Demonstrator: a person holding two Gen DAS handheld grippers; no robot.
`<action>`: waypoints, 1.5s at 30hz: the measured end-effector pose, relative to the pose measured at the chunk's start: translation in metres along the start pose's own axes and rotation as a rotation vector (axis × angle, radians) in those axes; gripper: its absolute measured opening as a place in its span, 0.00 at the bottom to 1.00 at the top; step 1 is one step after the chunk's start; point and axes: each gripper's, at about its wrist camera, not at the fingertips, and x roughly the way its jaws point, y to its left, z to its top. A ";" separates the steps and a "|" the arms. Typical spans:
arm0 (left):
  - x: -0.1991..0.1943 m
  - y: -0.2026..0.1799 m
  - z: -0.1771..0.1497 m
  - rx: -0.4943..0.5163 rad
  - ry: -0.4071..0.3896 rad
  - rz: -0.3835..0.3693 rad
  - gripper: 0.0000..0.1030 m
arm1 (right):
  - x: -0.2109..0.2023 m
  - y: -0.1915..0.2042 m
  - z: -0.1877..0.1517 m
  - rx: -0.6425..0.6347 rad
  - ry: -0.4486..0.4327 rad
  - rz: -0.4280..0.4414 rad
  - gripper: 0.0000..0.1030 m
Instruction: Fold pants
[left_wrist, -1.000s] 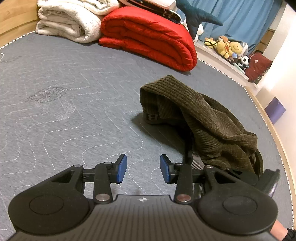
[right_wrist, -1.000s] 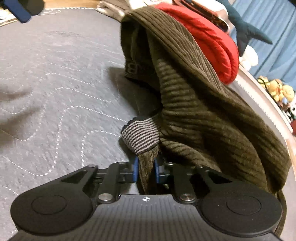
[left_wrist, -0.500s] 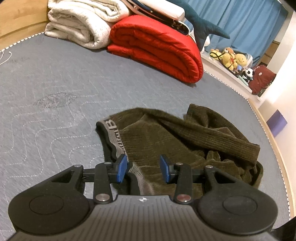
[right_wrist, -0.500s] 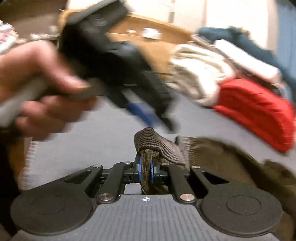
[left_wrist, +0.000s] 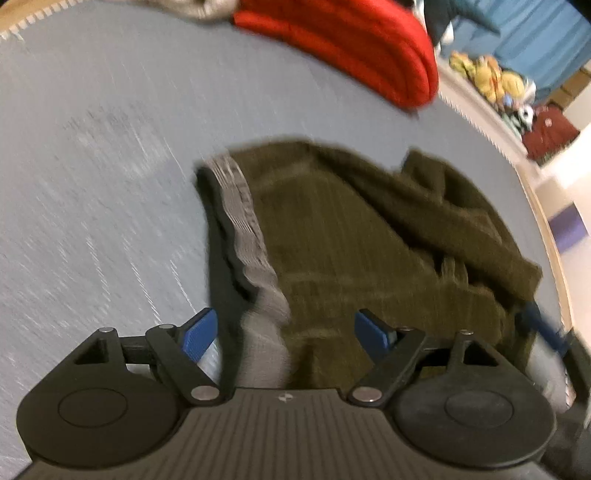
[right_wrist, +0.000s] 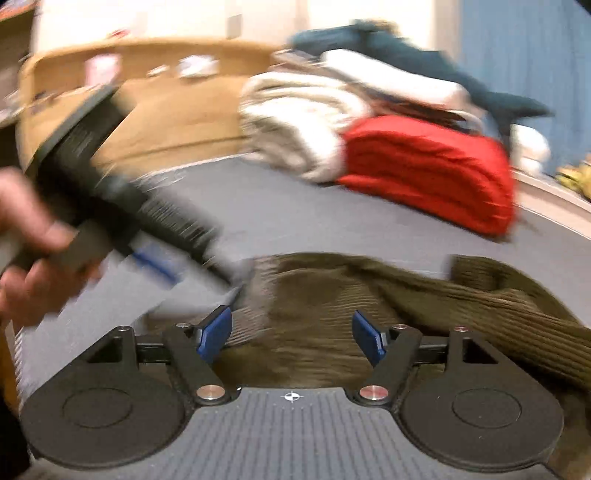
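1. Both views are smeared by motion blur; fine detail is not resolved.
2. The pants (left_wrist: 351, 236), of dark olive ribbed fabric, are seen lying crumpled on the grey quilted mattress (left_wrist: 103, 155), nearer its right edge than its left. The near part of the garment is cut off behind the claw bodies in both views.
3. The waistband (left_wrist: 240, 206), grey and striped, is seen along the left side of the garment. Lettering is printed on it, but it cannot be read.
4. The left claw (left_wrist: 287, 332) is shown with its jaws spread wide, having just been opening. The waistband and olive fabric lie between the blue pads (left_wrist: 197, 338), which do not press on them; nothing is gripped.
5. The right claw (right_wrist: 291, 338) is likewise shown wide apart, its jaws having just been opening. Olive fabric lies below and between the pads, untouched by them; nothing is held.
6. In the right wrist view, a hand (right_wrist: 26, 240) holding the left claw's handle is cut off at the left border.
7. A folded red quilt (left_wrist: 343, 48) and pale blankets (right_wrist: 295, 122) are stacked at the far edge of the bed. Stuffed toys (left_wrist: 491, 77) beyond the right edge are too blurred to identify.
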 end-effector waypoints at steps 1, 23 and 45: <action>0.007 -0.002 -0.001 0.006 0.031 -0.011 0.85 | -0.001 -0.011 0.001 0.035 -0.010 -0.048 0.73; 0.059 -0.036 -0.049 0.366 0.066 0.215 0.42 | -0.030 -0.215 -0.069 0.671 0.075 -0.627 0.58; -0.017 0.012 -0.001 0.000 -0.152 0.327 0.49 | -0.022 -0.206 -0.059 0.633 0.078 -0.589 0.74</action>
